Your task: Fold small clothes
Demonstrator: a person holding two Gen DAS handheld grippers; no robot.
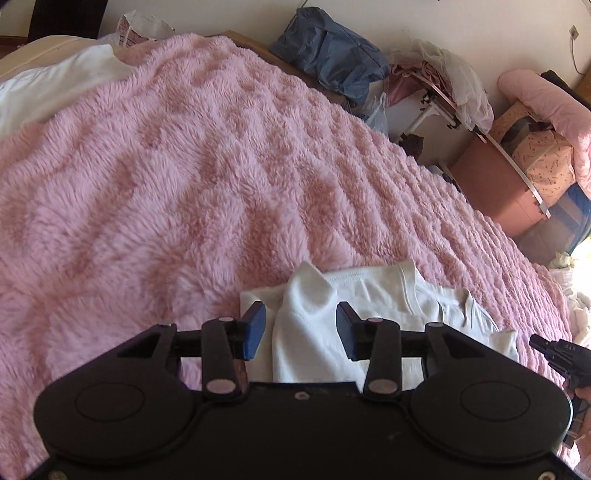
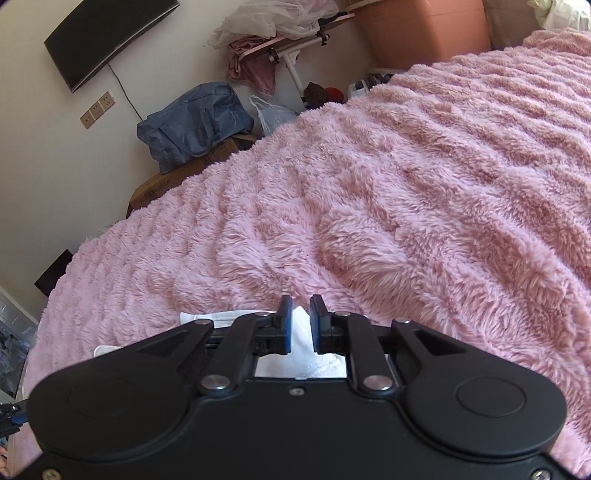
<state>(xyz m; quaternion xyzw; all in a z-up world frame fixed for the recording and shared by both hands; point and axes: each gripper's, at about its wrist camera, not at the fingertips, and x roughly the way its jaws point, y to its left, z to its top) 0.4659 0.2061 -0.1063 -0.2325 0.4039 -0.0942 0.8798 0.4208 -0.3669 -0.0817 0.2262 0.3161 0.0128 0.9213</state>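
Observation:
A small white garment (image 1: 373, 295) lies partly folded on the pink fluffy blanket (image 1: 184, 177), its neckline facing away. My left gripper (image 1: 301, 326) is open over the garment's near left part; a raised peak of white cloth stands between the blue pads without being pinched. In the right wrist view my right gripper (image 2: 301, 325) has its jaws only slightly apart, and a fold of the white garment (image 2: 218, 317) sits loosely in the narrow gap. The right gripper's black body (image 1: 554, 354) shows at the garment's right end.
Another white cloth (image 1: 55, 81) lies at the blanket's far left. Beyond the bed's far edge are a blue bag (image 1: 332, 48), a cluttered rack (image 1: 443, 88) and pink boxes (image 1: 495, 184). A dark screen (image 2: 110, 33) hangs on the wall.

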